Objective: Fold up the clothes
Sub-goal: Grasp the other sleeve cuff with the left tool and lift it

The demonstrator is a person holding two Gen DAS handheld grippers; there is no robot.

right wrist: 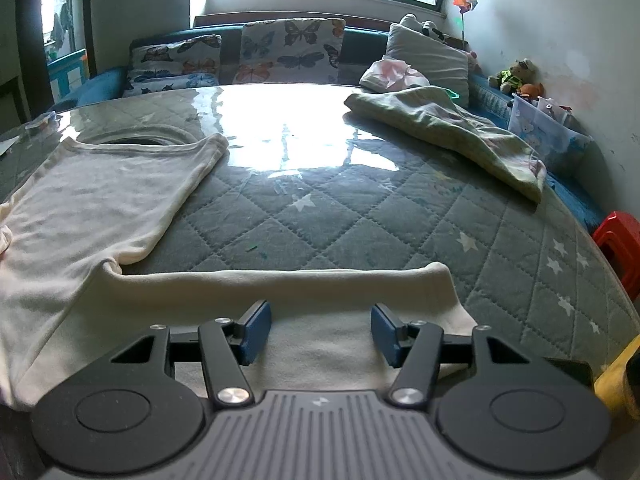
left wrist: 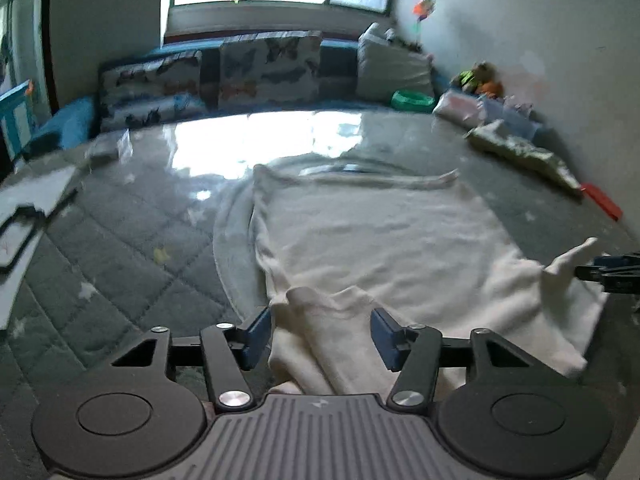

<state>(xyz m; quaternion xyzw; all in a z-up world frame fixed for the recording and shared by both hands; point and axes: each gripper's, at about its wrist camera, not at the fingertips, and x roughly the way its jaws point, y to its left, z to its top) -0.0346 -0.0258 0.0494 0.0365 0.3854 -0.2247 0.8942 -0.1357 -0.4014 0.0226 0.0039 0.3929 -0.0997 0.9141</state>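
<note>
A cream long-sleeved shirt [left wrist: 372, 236] lies spread on the quilted grey table [right wrist: 340, 220]. In the left wrist view my left gripper [left wrist: 322, 334] is open, and a bunched fold of the shirt's near edge lies loose between its blue pads. In the right wrist view my right gripper [right wrist: 321, 332] is open and hovers over the shirt's sleeve [right wrist: 280, 284], which stretches flat to the right. A small peak of cloth stands up beside one of the right gripper's fingers [left wrist: 612, 274] at the edge of the left wrist view.
A crumpled green patterned cloth [right wrist: 448, 128] lies at the far right of the table. Butterfly cushions [right wrist: 292, 50] and a grey pillow [right wrist: 432, 60] line the bench behind. A red stool [right wrist: 618, 240] stands at the right, white cards [left wrist: 32, 200] at the left.
</note>
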